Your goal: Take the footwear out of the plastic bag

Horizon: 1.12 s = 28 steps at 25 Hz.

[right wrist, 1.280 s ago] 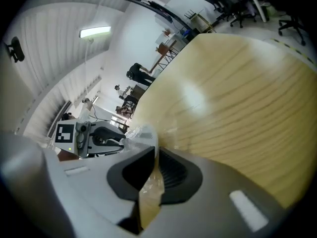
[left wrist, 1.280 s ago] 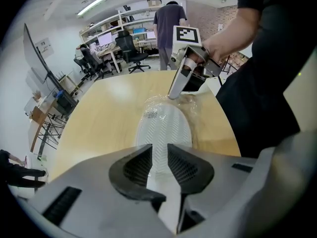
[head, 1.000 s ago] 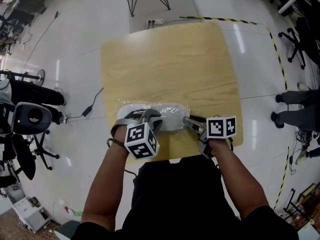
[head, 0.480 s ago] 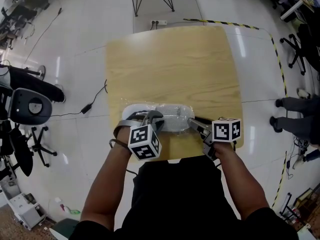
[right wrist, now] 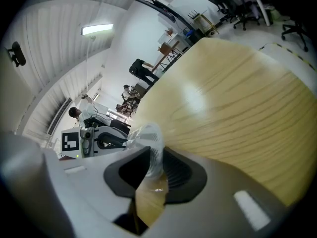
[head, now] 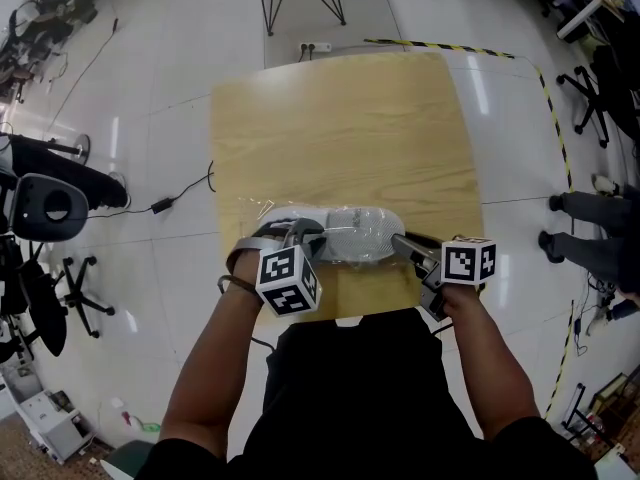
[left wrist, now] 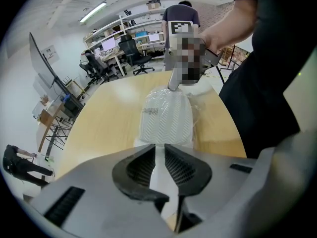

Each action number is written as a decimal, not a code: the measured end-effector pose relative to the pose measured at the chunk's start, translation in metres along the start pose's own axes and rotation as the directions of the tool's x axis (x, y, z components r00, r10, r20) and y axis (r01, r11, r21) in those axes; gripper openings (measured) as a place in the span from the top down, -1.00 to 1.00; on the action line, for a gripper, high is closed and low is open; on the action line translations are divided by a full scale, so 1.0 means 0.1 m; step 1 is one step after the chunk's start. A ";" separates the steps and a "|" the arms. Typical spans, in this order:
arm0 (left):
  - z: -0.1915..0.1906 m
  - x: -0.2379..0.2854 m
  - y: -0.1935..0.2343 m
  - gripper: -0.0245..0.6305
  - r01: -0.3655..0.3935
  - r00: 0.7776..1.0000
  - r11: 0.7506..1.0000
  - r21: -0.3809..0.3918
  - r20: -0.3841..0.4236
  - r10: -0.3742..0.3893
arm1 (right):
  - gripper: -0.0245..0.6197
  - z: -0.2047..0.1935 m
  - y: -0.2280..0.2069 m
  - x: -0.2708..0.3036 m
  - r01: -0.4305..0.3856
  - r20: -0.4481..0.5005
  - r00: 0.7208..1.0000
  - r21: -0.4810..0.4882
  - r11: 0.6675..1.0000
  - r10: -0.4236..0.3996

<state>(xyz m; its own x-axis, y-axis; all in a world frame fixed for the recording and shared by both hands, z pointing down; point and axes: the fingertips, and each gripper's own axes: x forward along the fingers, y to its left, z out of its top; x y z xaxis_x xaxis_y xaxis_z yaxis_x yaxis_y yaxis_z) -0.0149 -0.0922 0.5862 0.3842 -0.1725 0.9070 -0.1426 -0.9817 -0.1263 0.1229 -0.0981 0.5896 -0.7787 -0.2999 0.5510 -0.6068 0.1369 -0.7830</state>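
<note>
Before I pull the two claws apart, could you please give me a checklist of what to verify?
1. Grip of left claw on footwear: ok; its jaws have just been closing on the white end, through the film.
2. Grip of right claw on plastic bag: ok; its jaws have just been closing on pinched film.
3. Footwear out of plastic bag: not ok, still wrapped.
4. Which end of the plastic bag opens: cannot tell.
5. Plastic bag over the table, not past its edge: ok.
</note>
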 end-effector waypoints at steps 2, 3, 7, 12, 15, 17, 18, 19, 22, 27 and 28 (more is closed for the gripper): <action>-0.05 -0.01 0.00 0.73 -0.003 1.000 1.000 -0.010 -0.007 0.003 | 0.67 0.01 -0.03 -0.04 0.006 0.004 1.000 0.001 1.000 -0.006; -0.08 -0.03 0.00 0.75 -0.004 1.000 1.000 -0.016 -0.008 0.004 | 0.67 0.01 -0.04 -0.04 0.008 0.003 1.000 0.001 1.000 -0.008; -0.17 -0.06 0.00 0.77 -0.008 1.000 0.999 -0.036 -0.013 0.007 | 0.66 0.03 -0.04 -0.04 0.005 -0.012 1.000 -0.025 1.000 -0.005; -0.26 -0.09 -0.03 0.78 -0.017 1.000 0.998 -0.054 -0.026 0.016 | 0.66 0.05 -0.02 -0.04 -0.005 -0.046 0.999 -0.080 0.997 0.001; -0.33 -0.11 -0.05 0.78 -0.022 0.999 0.998 -0.063 -0.036 0.020 | 0.66 0.05 -0.01 -0.04 -0.010 -0.066 0.998 -0.098 0.995 0.003; -0.36 -0.12 -0.06 0.78 -0.025 0.999 0.997 -0.069 -0.040 0.022 | 0.66 0.05 -0.02 -0.04 -0.011 -0.075 0.997 -0.103 0.995 0.004; -0.38 -0.13 -0.07 0.78 -0.027 0.999 0.997 -0.073 -0.042 0.024 | 0.66 0.05 -0.03 -0.04 -0.011 -0.078 0.997 -0.104 0.994 0.003; -0.40 -0.14 -0.07 0.78 -0.028 0.999 0.997 -0.077 -0.043 0.025 | 0.66 0.05 -0.04 -0.04 -0.011 -0.079 0.997 -0.105 0.994 0.002; -0.46 -0.16 -0.10 0.78 -0.036 0.998 0.996 -0.085 -0.052 0.031 | 0.66 0.03 -0.05 -0.03 -0.012 -0.081 0.997 -0.102 0.995 0.004; -0.66 -0.23 -0.04 0.79 -0.045 0.997 0.994 -0.100 -0.070 0.038 | 0.66 0.02 0.01 0.08 -0.017 -0.097 0.995 -0.100 0.995 0.007; -0.69 -0.24 -0.04 0.79 -0.047 0.997 0.994 -0.101 -0.073 0.040 | 0.66 0.02 0.02 0.09 -0.017 -0.099 0.995 -0.097 0.995 0.007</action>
<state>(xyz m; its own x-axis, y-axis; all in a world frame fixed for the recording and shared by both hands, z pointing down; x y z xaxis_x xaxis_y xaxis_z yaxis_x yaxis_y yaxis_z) -0.0861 -0.0784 0.5926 0.3106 -0.2048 0.9282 -0.2519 -0.9593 -0.1274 0.1150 -0.1021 0.5923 -0.7951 -0.2038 0.5713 -0.6061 0.2332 -0.7604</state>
